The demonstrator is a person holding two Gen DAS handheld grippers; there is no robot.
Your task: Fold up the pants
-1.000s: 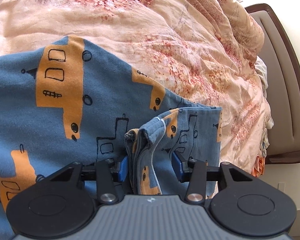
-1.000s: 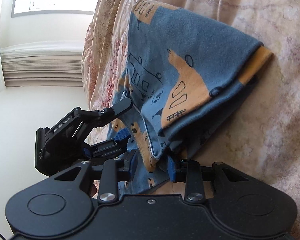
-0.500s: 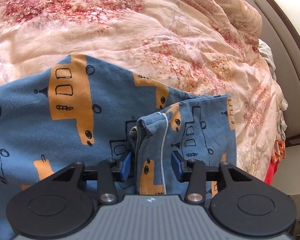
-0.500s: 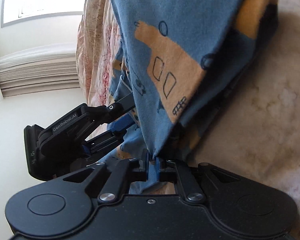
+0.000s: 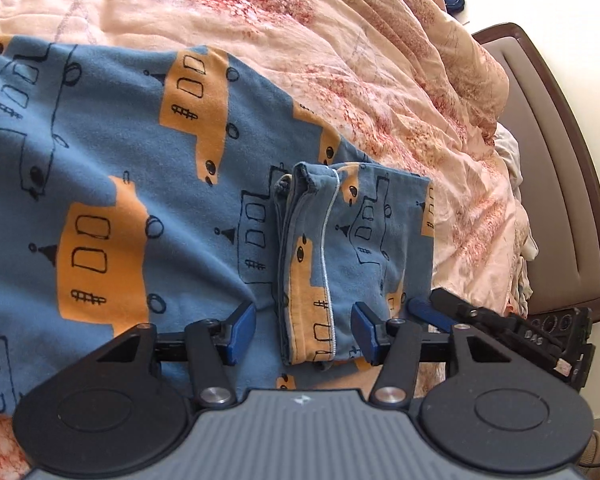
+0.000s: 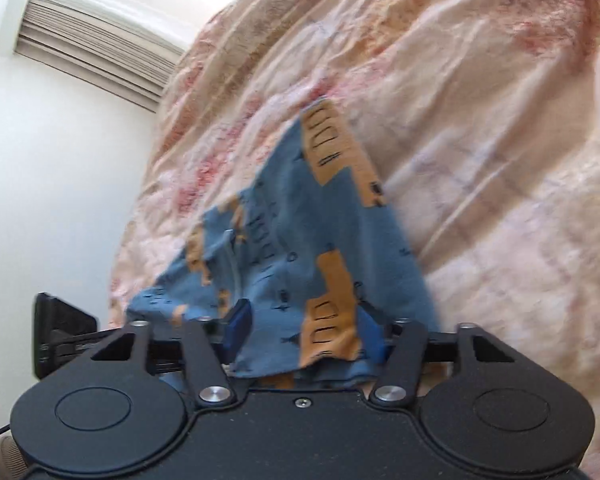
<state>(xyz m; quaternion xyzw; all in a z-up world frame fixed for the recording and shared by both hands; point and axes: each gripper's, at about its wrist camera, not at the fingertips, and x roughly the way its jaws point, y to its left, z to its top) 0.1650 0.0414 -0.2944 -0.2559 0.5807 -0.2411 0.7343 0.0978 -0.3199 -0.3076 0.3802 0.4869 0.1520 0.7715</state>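
Between my left gripper's (image 5: 303,330) spread jaws lies the folded hem edge of the pants (image 5: 112,208); the blue pads sit either side of it with a gap, so nothing is pinched. Just right of that claw I see my right gripper (image 5: 420,308) beside the same folded end. From the right wrist, my right gripper (image 6: 306,330) is also wide apart, with the blue and orange cloth draped between its pads, loose rather than clamped. Farther out, the pants spread leftward, flat on the pink floral duvet (image 5: 300,20), with the brown headboard (image 5: 560,168) at far right.
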